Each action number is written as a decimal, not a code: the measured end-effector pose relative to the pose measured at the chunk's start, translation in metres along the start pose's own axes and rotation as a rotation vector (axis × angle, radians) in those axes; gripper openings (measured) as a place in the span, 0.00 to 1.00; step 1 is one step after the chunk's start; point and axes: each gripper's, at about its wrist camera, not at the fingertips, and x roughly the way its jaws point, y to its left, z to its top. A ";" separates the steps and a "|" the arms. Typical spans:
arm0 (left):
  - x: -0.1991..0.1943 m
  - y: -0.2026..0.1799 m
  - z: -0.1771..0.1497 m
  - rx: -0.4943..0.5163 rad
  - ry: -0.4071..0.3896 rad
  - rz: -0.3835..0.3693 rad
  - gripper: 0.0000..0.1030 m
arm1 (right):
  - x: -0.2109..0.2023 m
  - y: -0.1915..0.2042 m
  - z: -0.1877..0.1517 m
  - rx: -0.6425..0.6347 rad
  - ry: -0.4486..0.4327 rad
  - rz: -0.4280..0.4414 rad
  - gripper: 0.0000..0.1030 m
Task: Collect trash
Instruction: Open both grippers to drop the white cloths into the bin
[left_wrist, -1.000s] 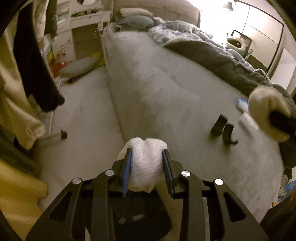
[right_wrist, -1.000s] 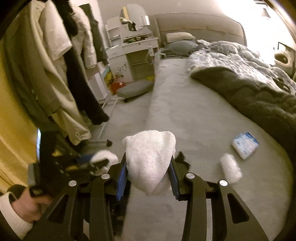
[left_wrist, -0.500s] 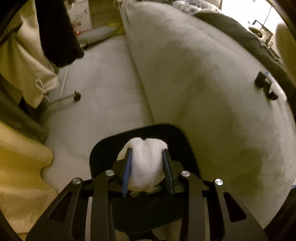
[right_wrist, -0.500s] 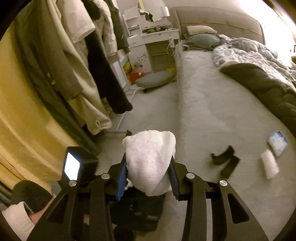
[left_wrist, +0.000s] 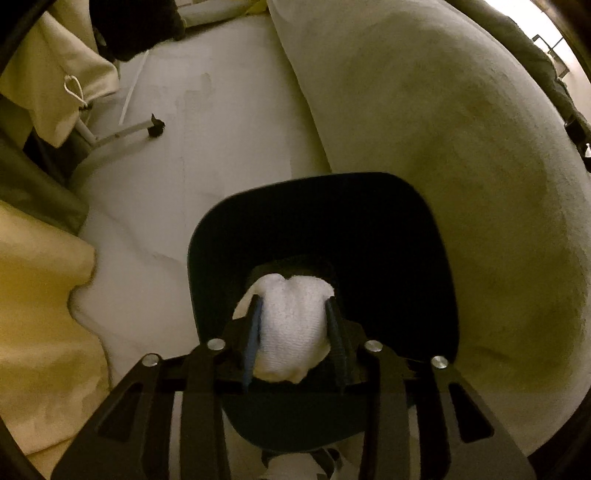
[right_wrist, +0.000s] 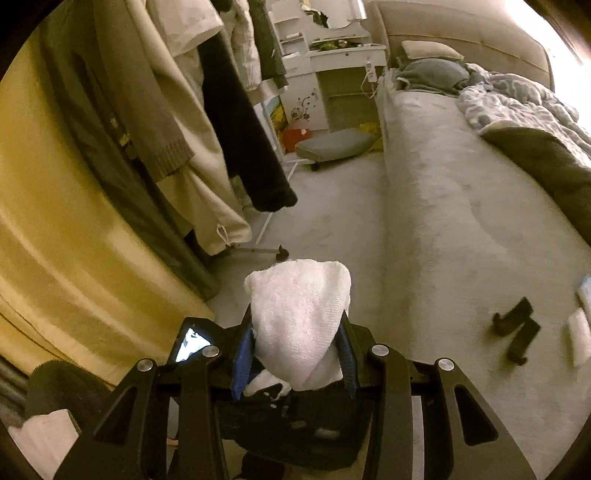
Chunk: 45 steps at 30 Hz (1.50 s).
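Hovered over the black bin (left_wrist: 317, 229), left gripper (left_wrist: 295, 332) loosening around its white wad (left_wrist: 291, 332). Stayed pinched on a white towel (right_wrist: 299, 325) with the right gripper (right_wrist: 295, 343), bedside.

White wads (left_wrist: 291, 325) (right_wrist: 299, 321) over black bin (left_wrist: 424, 258)

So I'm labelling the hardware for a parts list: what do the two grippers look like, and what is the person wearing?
Both the left gripper and right gripper have black angular frames with slot cut-outs, silver round bolts and blue-edged fingers. At the right view's lower left, a dark fuzzy sleeve covers a white cuff.
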 end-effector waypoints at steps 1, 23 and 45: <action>-0.001 0.002 -0.001 0.004 -0.003 -0.002 0.40 | 0.003 0.002 0.000 -0.004 0.005 0.000 0.39; -0.068 0.064 -0.015 -0.043 -0.221 0.026 0.79 | 0.084 0.014 -0.023 -0.033 0.180 -0.056 0.39; -0.137 0.073 -0.005 -0.041 -0.464 0.005 0.82 | 0.190 0.011 -0.095 -0.028 0.464 -0.074 0.39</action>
